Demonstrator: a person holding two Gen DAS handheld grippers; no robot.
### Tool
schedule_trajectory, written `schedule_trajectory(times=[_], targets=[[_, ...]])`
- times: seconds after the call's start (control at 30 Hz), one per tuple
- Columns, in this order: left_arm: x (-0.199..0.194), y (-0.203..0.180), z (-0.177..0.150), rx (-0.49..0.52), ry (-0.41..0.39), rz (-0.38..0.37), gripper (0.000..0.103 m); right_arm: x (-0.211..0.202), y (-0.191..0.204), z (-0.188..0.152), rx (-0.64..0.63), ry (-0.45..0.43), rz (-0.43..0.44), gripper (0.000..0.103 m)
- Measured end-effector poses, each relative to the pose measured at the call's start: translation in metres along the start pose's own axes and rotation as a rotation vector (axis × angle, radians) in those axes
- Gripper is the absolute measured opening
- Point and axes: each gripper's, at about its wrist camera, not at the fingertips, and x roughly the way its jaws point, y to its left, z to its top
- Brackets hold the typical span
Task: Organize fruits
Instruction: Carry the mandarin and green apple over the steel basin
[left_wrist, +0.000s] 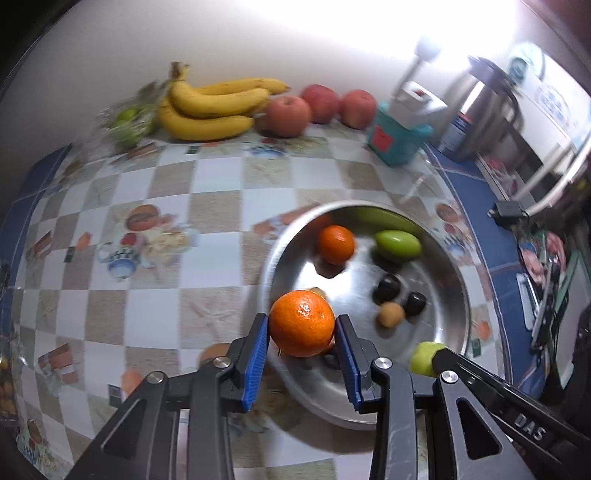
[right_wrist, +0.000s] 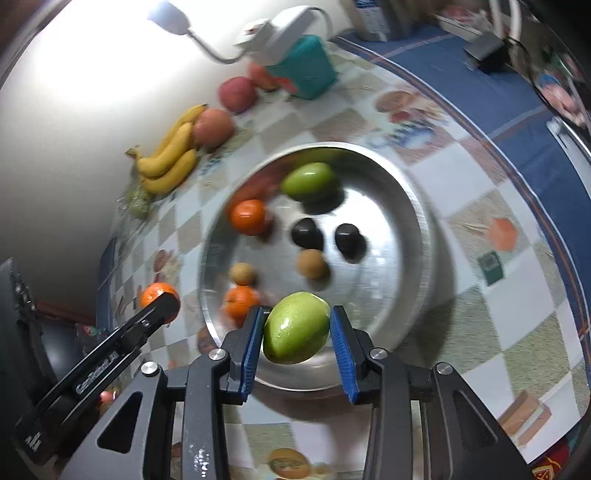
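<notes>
My left gripper (left_wrist: 301, 326) is shut on an orange tangerine (left_wrist: 301, 323), held above the near rim of a round metal basin (left_wrist: 452, 291). My right gripper (right_wrist: 296, 334) is shut on a green mango (right_wrist: 296, 328) over the basin's (right_wrist: 413, 221) near edge. Inside the basin lie another tangerine (left_wrist: 336, 244), a green mango (left_wrist: 398, 245), two dark fruits (right_wrist: 307, 233) and small brown fruits (right_wrist: 312, 263). The right gripper's mango (left_wrist: 427, 357) shows at the lower right of the left wrist view; the left gripper's tangerine (right_wrist: 159, 293) shows at the left of the right wrist view.
Bananas (left_wrist: 212, 109), three red apples (left_wrist: 289, 116) and a bag of green fruit (left_wrist: 129, 123) line the wall at the back of the checkered tablecloth. A teal box (left_wrist: 397, 138) with a lamp, a steel kettle (left_wrist: 484, 110) and cluttered items stand to the right.
</notes>
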Motion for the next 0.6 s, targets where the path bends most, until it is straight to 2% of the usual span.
schedule_trajectory(times=[0.27,0.43,0.6], targets=[[0.022,-0.032,0.002,0.047,0.0,-0.038,0.039,0.005,-0.032,0.008,0.058,0.022,-0.004,0.038],[0.038,-0.042,0.005,0.076,0.008,-0.028,0.039,0.013,-0.039,0.011,0.068,0.034,-0.012,0.038],[0.054,-0.043,0.004,0.063,0.034,-0.018,0.039,0.02,-0.044,0.011,0.081,0.044,-0.015,0.038]])
